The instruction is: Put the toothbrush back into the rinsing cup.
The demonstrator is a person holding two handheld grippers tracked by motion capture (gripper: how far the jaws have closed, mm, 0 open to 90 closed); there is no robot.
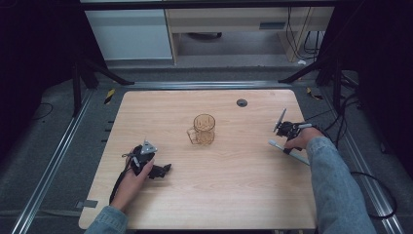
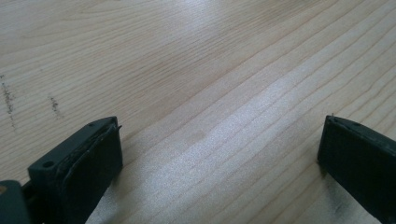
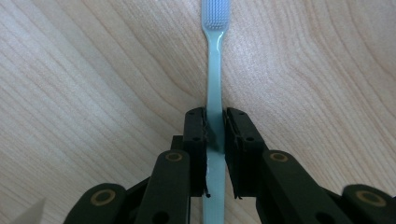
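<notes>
A pale blue-green toothbrush [image 3: 215, 70] lies on the wooden table [image 1: 234, 170], bristle head away from the camera in the right gripper view. My right gripper [image 3: 215, 128] is shut on its handle, both pads pressed against it. In the high view that gripper [image 1: 288, 139] is at the table's right side with the toothbrush [image 1: 287, 150] lying slantwise under the hand. An amber glass mug [image 1: 203, 129] stands upright at mid-table, handle to the left. My left gripper [image 1: 160, 170] rests near the front left, jaws wide apart over bare wood [image 2: 219, 140].
A dark round cable hole [image 1: 242, 102] sits near the table's far edge. A thin grey blade-like piece [image 1: 280, 119] sticks up from the right gripper. Metal rails run along both sides of the table, with cabinets and cables beyond.
</notes>
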